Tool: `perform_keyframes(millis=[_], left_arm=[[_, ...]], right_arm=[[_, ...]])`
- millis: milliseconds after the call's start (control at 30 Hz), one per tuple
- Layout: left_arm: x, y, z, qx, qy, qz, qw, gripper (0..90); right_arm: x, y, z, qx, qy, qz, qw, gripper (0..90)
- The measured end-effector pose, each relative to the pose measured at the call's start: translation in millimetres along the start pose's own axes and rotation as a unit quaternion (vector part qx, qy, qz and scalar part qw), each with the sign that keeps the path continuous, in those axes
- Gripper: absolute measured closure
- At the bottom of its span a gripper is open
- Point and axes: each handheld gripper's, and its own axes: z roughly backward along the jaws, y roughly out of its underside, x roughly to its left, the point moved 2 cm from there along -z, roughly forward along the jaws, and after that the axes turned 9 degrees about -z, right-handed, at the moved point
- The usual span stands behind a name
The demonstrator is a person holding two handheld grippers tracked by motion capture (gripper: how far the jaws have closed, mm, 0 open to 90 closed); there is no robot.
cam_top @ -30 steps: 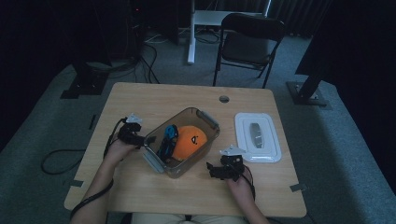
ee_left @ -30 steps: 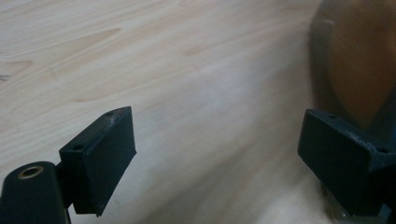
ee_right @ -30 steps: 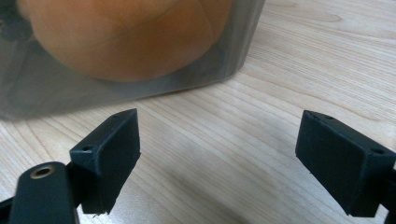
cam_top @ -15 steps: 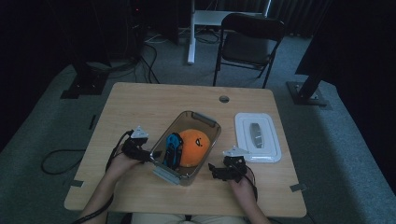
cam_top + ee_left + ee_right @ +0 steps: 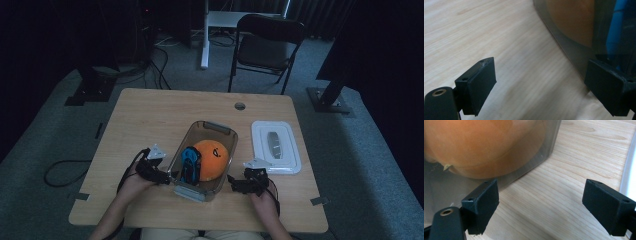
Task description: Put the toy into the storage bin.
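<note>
High view alone shows the lid (image 5: 275, 146), perhaps white.

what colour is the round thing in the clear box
Orange, with a small dark mark; the round thing shows best in the high view.

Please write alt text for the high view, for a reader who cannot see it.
A person's two hand-held grippers flank a clear bin on a wooden table: the left gripper at its left wall, the right gripper beside its right wall. The bin holds an orange ball and a blue object. A white lid lies to the right.
</note>
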Motion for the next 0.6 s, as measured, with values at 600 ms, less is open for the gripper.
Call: perform_keyframes(millis=[600], left_arm=[[-32.9, 0.2, -1.7, -0.015, 0.025, -0.017, 0.9994, 11.6]], right_arm=[[-70.6, -13.2, 37.2, -0.040, 0.039, -0.057, 0.9968, 13.5]])
